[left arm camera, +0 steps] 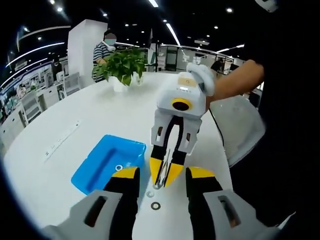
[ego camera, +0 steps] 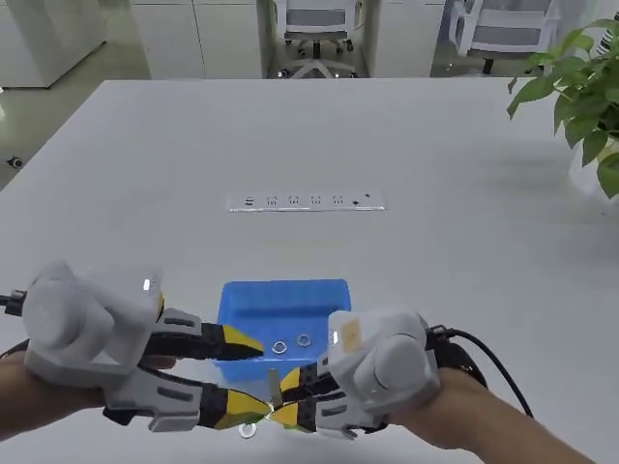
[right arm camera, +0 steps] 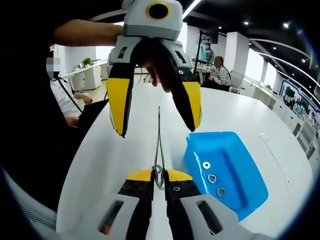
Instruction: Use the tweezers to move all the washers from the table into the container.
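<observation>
Soft, even light falls from overhead in the head view. The white surface is bright without hard glare. Shadows are faint, deepest under the hardware at the bottom edge, where detail is a little soft. Both gripper views are fisheye, so the surface bows and straight lines curve toward the edges. In them the ceiling is dark, with small spots and long strip lights burnt out to white. Dark clothing at the side of each is underexposed. The tweezers catch a thin bright line. The blue container looks saturated, paler on one wall.
</observation>
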